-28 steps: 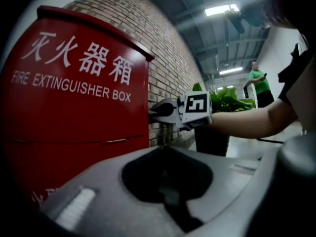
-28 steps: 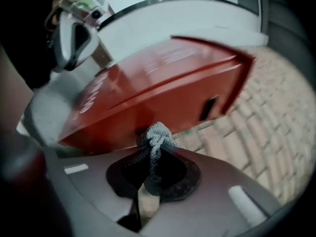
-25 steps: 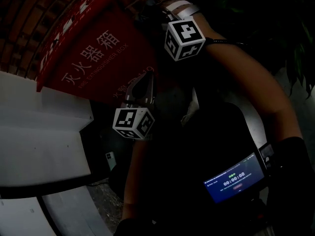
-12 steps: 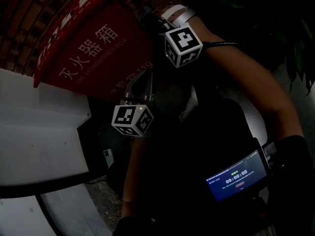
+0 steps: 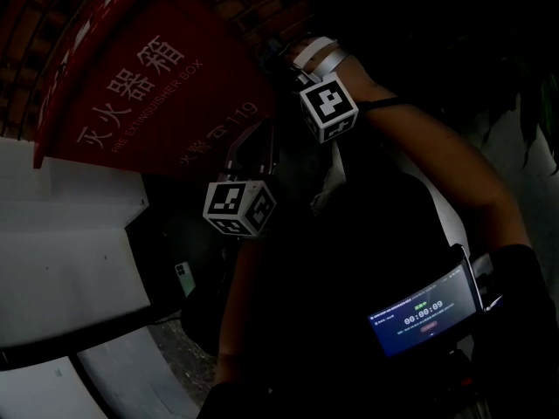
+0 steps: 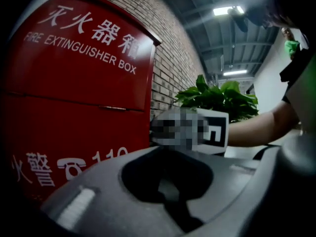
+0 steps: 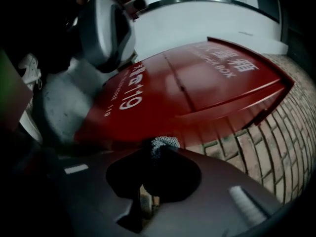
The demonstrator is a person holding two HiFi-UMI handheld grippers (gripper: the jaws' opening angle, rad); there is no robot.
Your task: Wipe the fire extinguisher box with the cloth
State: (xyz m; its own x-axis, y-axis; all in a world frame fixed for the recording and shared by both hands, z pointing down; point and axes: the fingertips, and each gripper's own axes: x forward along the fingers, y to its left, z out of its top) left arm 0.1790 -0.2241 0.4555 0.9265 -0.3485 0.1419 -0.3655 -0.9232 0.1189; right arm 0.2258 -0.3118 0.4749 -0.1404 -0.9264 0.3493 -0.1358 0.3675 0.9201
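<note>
The red fire extinguisher box (image 5: 131, 85) with white lettering stands against a brick wall. It fills the left of the left gripper view (image 6: 74, 98) and spans the right gripper view (image 7: 197, 93). My right gripper (image 7: 155, 174) is shut on a dark cloth, and a speckled grey tuft of the cloth (image 7: 163, 143) sticks out toward the box's lower edge. In the head view the right gripper (image 5: 293, 55) is at the box's right side. My left gripper (image 5: 256, 147) hangs lower, in front of the box near the "119" print. It (image 6: 167, 172) is shut and holds nothing.
A brick wall (image 7: 276, 147) runs behind and beside the box. A green potted plant (image 6: 217, 95) stands past the box's right side. A white stepped ledge (image 5: 61, 234) lies left of the box. A lit screen (image 5: 424, 317) is mounted low on the right.
The head view has shifted, so the box sits further up and left in frame. The right gripper has slid down and right along the box's side. The left gripper has barely moved.
</note>
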